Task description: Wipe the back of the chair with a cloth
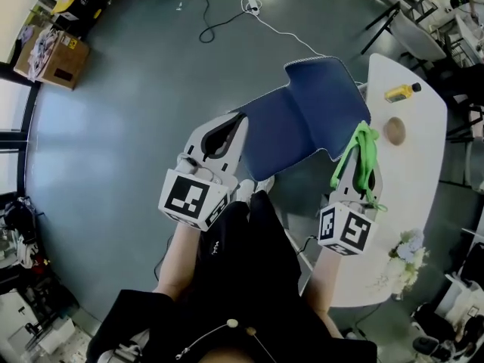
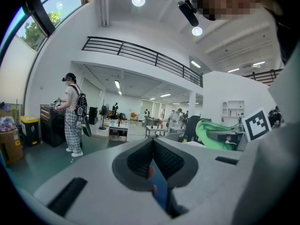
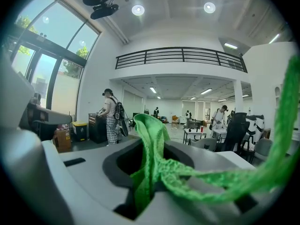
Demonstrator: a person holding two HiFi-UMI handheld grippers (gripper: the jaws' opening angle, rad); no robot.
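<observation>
while right gripper (image 1: 361,148) grasps the cloth (image 3: 152,130), left gripper (image 1: 239,121) is clenched beside chair (image 1: 310,104)

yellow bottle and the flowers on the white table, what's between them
A round brown object, then bare white tabletop; the head view shows it.

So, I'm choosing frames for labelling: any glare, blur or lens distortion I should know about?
Head view: strong fisheye bend, table edge curves, light even. Left gripper view: ceiling lamps blow out white, window glares too. Right gripper view: cloth near the lens smears into blur at right.
</observation>
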